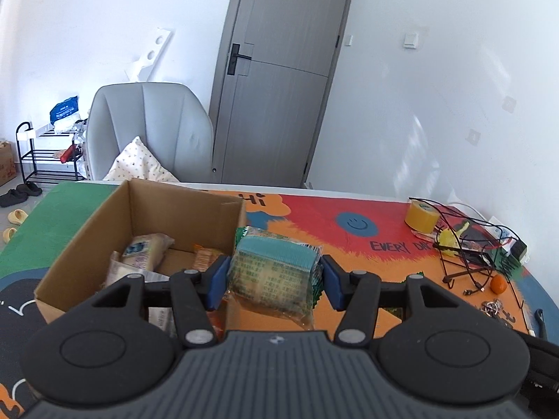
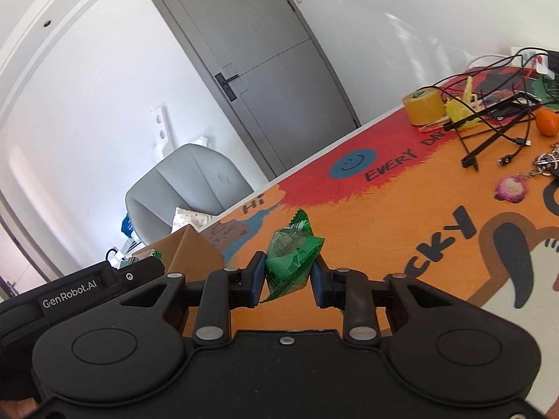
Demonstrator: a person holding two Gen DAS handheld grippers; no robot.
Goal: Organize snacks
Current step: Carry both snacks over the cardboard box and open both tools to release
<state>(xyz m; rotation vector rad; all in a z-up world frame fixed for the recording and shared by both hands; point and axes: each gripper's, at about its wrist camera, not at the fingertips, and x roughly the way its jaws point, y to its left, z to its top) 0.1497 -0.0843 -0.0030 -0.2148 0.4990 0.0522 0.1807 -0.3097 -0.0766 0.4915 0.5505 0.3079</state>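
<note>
Pinching a clear-wrapped snack pack [image 1: 276, 272] with a teal band between its blue pads, the left claw [image 1: 274, 279] stands partly open to the pack's width and carries it clear of the tabletop [image 1: 367, 279], angled gently downward. The pack hangs just beside the right wall of the cardboard box [image 1: 104, 230], which sits open on the tabletop's colourful mat with several pale wrapped snacks [image 1: 143, 251] already lying inside. The right claw [image 2: 288, 277] is nearly closed and squeezes a crumpled green snack packet [image 2: 291, 258], whose serrated end sticks up above the pads; it too is off the tabletop and tipped slightly down. From the right wrist view the scene is rolled, so the tabletop slopes up to the right, and the box corner shows at lower left, next to the body of the left claw. Towards the far right of the tabletop lie a roll of yellow tape [image 1: 421, 216], a tangle of black cables [image 1: 471, 244] and a small orange fruit [image 1: 498, 283], well apart from the box. A grey chair [image 1: 153, 129] and a grey door [image 1: 279, 76] stand behind.
</note>
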